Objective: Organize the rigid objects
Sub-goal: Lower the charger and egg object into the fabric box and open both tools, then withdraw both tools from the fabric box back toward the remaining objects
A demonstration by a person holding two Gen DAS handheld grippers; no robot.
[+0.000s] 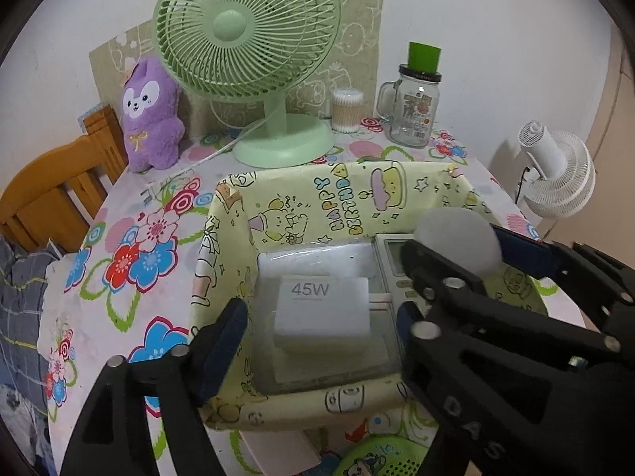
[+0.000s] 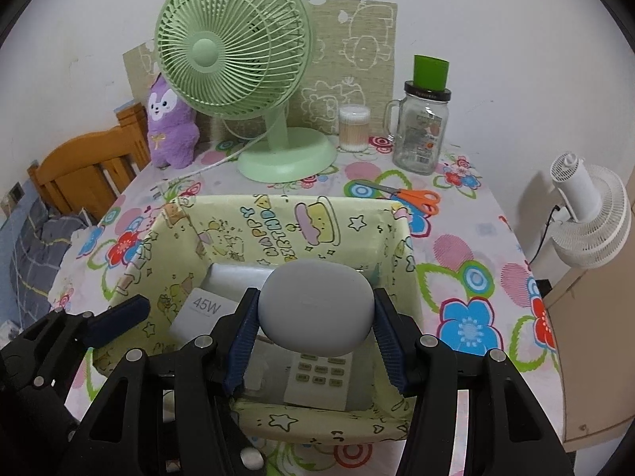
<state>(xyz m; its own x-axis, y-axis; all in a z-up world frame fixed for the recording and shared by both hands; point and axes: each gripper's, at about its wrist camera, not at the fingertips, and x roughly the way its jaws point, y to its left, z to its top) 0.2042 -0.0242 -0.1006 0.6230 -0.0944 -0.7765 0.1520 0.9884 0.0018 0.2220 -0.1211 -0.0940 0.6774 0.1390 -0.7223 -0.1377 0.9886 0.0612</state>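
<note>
A yellow cartoon-print box (image 1: pixel 285 214) (image 2: pixel 222 230) stands on the floral table. Inside lie a white 45W charger (image 1: pixel 323 313) (image 2: pixel 198 311), a clear flat packet (image 1: pixel 313 261) and a white remote (image 1: pixel 393 265) (image 2: pixel 321 377). My right gripper (image 2: pixel 315 325) is shut on a pale grey oval case (image 2: pixel 317 309), held above the box over the remote; the case also shows in the left wrist view (image 1: pixel 460 242). My left gripper (image 1: pixel 317 341) is open and empty, its fingers astride the charger just above the box's near edge.
A green desk fan (image 1: pixel 246 51), a purple plush (image 1: pixel 151 115), a cotton-swab tub (image 1: pixel 347 109) and a glass jar with a green cup (image 1: pixel 416 111) stand behind the box. Orange scissors (image 2: pixel 412 198) lie right of it. A white fan (image 2: pixel 591 222) and wooden chair (image 1: pixel 59 194) flank the table.
</note>
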